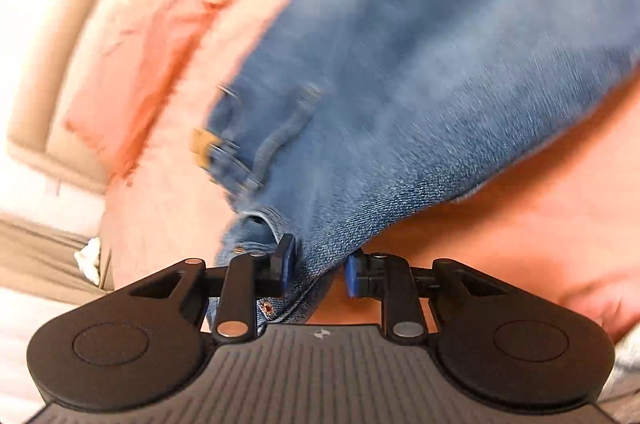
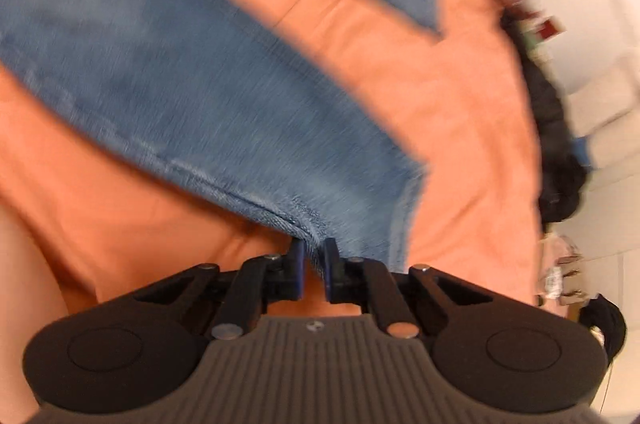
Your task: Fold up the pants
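The left gripper (image 1: 320, 266) clamps the jeans' (image 1: 380, 84) waistband corner; the right gripper (image 2: 313, 266) is pinched shut on a leg hem (image 2: 316, 224). The denim stretches away from both across the orange bedspread (image 2: 440, 112), long axis between the grips.

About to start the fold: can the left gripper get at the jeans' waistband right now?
Probably yes. The left gripper already has the waistband end of the jeans between its jaws, with nothing in the way, though blur hides how firm the hold is.
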Motion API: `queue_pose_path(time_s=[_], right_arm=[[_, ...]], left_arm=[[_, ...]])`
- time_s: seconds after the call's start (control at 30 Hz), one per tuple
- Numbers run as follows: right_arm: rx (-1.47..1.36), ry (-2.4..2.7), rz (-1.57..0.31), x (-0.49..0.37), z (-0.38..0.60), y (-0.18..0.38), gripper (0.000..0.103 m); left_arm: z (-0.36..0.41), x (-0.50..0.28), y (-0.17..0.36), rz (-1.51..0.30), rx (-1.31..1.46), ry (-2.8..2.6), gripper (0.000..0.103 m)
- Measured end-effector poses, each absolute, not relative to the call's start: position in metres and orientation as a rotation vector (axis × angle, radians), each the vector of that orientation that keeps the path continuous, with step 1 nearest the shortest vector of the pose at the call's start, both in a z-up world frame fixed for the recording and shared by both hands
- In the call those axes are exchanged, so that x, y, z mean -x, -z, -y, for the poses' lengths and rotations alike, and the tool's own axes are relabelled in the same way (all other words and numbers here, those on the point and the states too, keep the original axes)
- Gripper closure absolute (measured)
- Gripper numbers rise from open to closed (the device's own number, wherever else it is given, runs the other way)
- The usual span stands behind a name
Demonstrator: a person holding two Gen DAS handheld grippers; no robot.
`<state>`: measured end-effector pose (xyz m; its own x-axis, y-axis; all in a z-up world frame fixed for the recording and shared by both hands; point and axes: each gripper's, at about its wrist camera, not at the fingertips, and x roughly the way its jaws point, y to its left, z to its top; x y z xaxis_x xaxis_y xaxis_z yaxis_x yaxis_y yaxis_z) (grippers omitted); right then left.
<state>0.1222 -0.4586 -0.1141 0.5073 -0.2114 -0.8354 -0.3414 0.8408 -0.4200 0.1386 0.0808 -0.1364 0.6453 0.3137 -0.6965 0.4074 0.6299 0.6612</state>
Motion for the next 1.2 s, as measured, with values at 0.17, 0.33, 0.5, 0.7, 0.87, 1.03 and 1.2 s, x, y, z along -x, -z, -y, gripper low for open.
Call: queue_pose_path(time_s=[0.17, 0.33, 0.5, 0.7, 0.87, 1.03, 1.2], right_arm=[[0.626, 0.041, -0.848, -0.132, 0.446, 0.052, 0.103], [0.65, 0.129, -0.779, -0.177, 0.444, 0.015, 0.103], [0.698, 0.197, -0.77, -0.243, 0.438, 0.01, 0.103], [0.766, 0.243, -0.774, -0.329, 0.428, 0.027, 0.103], [0.835, 0.245, -0.808, -0.409, 0.409, 0.061, 0.103], [0.908, 0.22, -0.847, -0.474, 0.386, 0.112, 0.103], [0.971, 0.199, -0.882, -0.522, 0.365, 0.163, 0.103]], left_arm=[[-0.084, -0.159, 0.087, -0.83, -0.809, 0.01, 0.078], [-0.088, -0.187, 0.045, -0.792, -0.743, -0.018, 0.08], [-0.086, -0.222, 0.023, -0.787, -0.738, -0.024, 0.08], [-0.083, -0.286, 0.034, -0.802, -0.79, -0.02, 0.08], [-0.085, -0.348, 0.058, -0.854, -0.833, -0.008, 0.08], [-0.095, -0.398, 0.103, -0.937, -0.861, 0.036, 0.08], [-0.106, -0.421, 0.15, -0.999, -0.847, 0.091, 0.08]])
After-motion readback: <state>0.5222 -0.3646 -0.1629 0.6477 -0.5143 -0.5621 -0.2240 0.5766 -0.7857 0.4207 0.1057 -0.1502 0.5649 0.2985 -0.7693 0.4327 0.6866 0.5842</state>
